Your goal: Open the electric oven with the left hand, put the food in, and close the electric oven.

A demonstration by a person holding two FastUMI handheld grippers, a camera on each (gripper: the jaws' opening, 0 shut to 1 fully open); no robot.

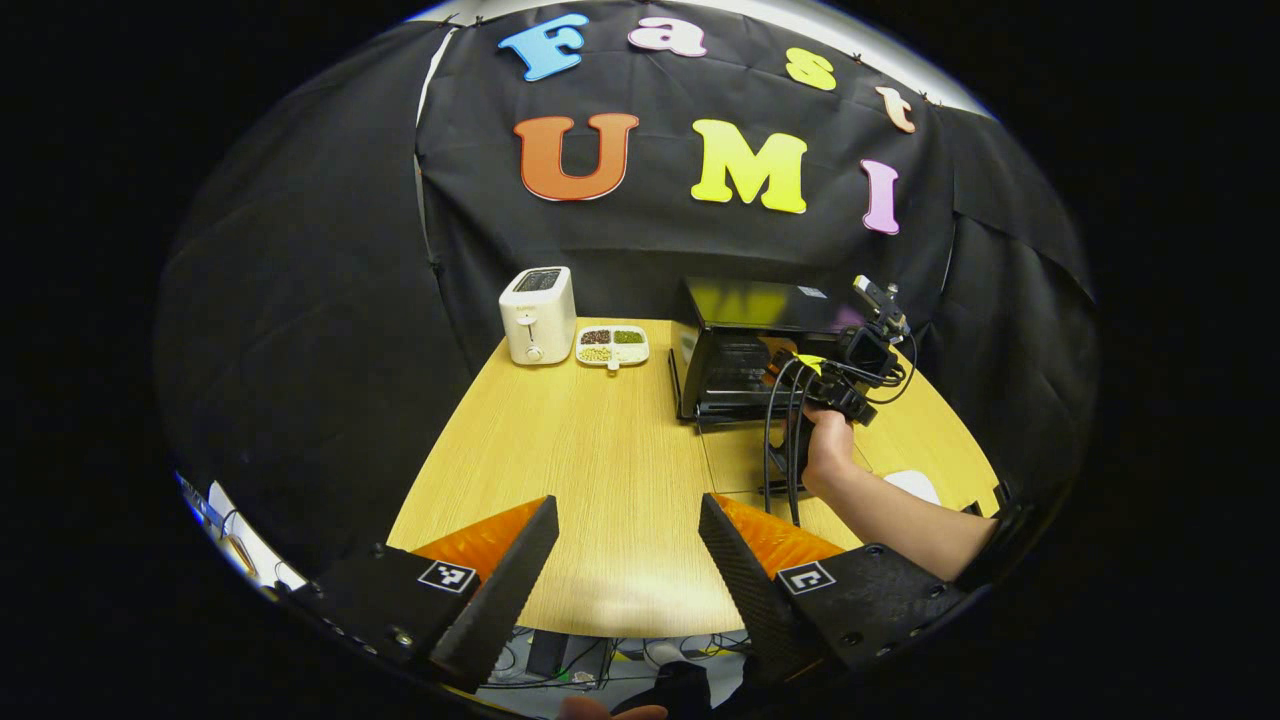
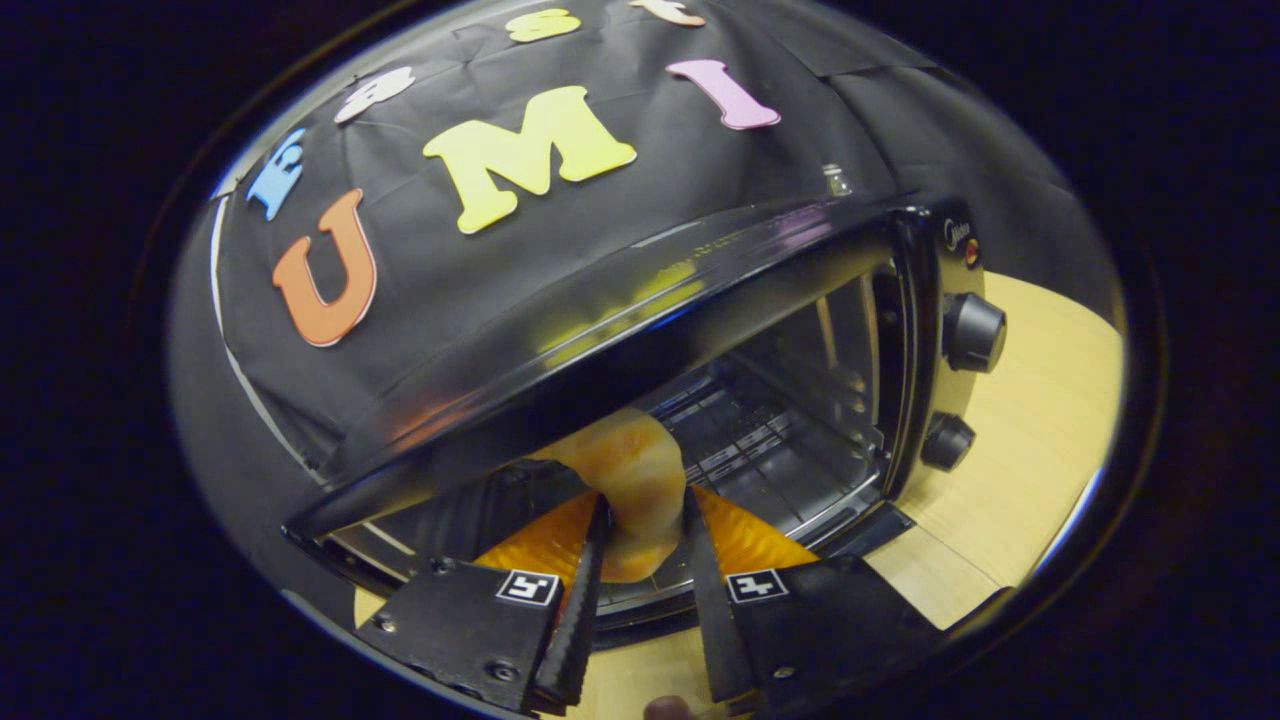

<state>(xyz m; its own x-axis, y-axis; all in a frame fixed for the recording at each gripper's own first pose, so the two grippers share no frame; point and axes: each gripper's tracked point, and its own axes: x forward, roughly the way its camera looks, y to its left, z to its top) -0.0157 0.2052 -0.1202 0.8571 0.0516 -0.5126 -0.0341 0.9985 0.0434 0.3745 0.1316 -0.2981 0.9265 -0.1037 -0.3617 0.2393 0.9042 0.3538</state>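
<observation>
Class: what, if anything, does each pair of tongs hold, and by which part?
Right tongs: the food, gripped at its near end, at the oven mouth. Left tongs: open, holding nothing.

Light comes from overhead; the wooden table (image 1: 600, 450) is evenly bright, with a pale glare patch on its near edge between the left gripper's fingers. The booth cloth swallows light and goes dim toward the sides. In the left gripper view, strong fisheye bending curves the table's edges; the far toaster (image 1: 538, 315) stays sharp.

In the right gripper view, the oven (image 2: 700, 330) top carries smeared coloured reflections, and its roofline bows heavily. The oven interior is dim. The pale food (image 2: 635, 485) held close to the lens looks soft, slightly out of focus.
</observation>
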